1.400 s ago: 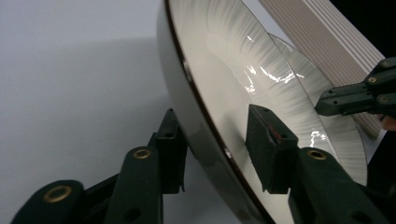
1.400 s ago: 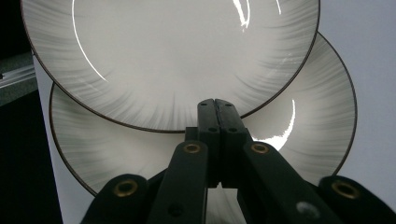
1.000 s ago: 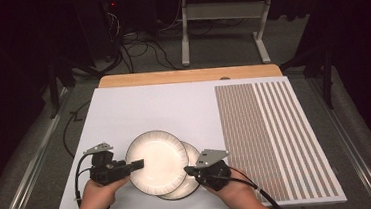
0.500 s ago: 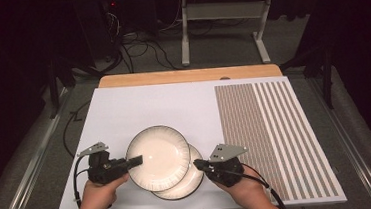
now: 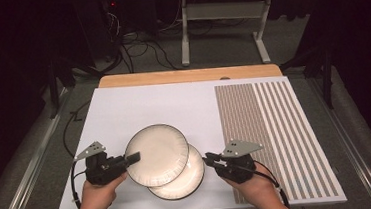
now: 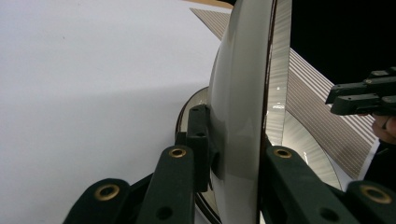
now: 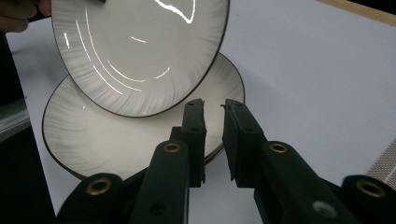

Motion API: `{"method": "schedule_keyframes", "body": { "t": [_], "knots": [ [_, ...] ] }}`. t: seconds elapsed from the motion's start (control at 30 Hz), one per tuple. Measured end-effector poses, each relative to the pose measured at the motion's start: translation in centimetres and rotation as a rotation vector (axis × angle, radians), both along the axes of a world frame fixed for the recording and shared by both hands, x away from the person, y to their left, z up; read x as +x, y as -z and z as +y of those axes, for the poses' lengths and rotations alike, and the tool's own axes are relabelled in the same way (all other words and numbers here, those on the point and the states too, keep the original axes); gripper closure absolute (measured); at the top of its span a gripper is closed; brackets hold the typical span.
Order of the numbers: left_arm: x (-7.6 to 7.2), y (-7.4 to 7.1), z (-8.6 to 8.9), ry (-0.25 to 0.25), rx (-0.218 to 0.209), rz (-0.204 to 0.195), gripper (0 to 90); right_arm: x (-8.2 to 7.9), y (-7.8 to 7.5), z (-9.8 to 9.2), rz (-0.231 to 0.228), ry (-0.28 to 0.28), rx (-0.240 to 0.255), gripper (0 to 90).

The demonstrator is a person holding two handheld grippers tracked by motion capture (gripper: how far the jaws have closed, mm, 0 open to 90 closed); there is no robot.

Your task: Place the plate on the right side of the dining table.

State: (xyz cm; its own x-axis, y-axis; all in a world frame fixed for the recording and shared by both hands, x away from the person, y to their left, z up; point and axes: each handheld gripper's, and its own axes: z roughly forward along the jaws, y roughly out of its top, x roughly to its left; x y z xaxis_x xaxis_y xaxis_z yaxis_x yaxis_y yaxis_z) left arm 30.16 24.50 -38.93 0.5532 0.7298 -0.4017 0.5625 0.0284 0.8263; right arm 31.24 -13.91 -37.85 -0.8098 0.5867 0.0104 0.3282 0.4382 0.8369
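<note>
The left gripper (image 5: 133,157) clamps its fingers (image 6: 201,140) on the rim of the upper plate (image 5: 157,155), which overlaps the lower plate (image 5: 186,177) lying on the white surface (image 5: 138,105); the right gripper (image 5: 209,158), fingers just parting with nothing between them, sits beside the lower plate

Plates (image 5: 158,154) glossy glazed ceramic, fine ribbed rims; mat (image 5: 138,108) matt white, smooth; table edge (image 5: 186,76) bare wood; gripper jaws matt black plastic.
</note>
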Motion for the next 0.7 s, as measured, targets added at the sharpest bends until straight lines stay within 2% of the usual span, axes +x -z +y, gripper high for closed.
{"method": "schedule_keyframes", "body": {
  "t": [0.03,0.07,0.13,0.2,0.23,0.3,0.4,0.43,0.6,0.7],
  "knots": [
    [-0.1,-0.1,0.0,-0.008,0.006,-0.017,79.5,0.0,-0.3,-0.8,-0.011,0.015,0.011,76.6],
    [-0.1,-0.1,0.0,-0.008,0.006,-0.017,79.5,0.0,-0.3,-0.8,-0.011,0.015,0.011,76.6],
    [-0.2,-0.2,0.0,-0.008,0.012,-0.024,79.5,-0.1,-0.7,-1.8,-0.02,0.045,0.028,69.7],
    [-0.3,-0.2,0.0,-0.003,0.018,-0.037,79.6,-0.1,-0.8,-2.2,-0.025,0.055,0.034,68.2],
    [-0.4,-0.4,-0.1,-0.006,0.031,-0.054,79.6,-0.2,-1.0,-3.1,-0.037,0.069,0.043,64.9],
    [-0.5,-0.5,-0.1,-0.013,0.04,-0.067,79.6,-0.3,-1.1,-3.9,-0.046,0.087,0.049,61.4],
    [-0.5,-0.5,0.0,-0.015,0.043,-0.075,79.6,-0.4,-1.2,-4.7,-0.047,0.11,0.061,56.9],
    [-0.6,-0.6,0.0,-0.02,0.051,-0.085,79.6,-0.5,-1.3,-5.6,-0.063,0.135,0.075,48.8],
    [-0.7,-0.8,-0.2,-0.026,0.07,-0.108,79.5,-0.7,-1.5,-7.3,-0.089,0.19,0.109,34.5],
    [-0.9,-0.9,-0.4,-0.018,0.095,-0.14,79.5,-0.8,-1.5,-7.9,-0.093,0.202,0.105,25.0]
  ]
}}
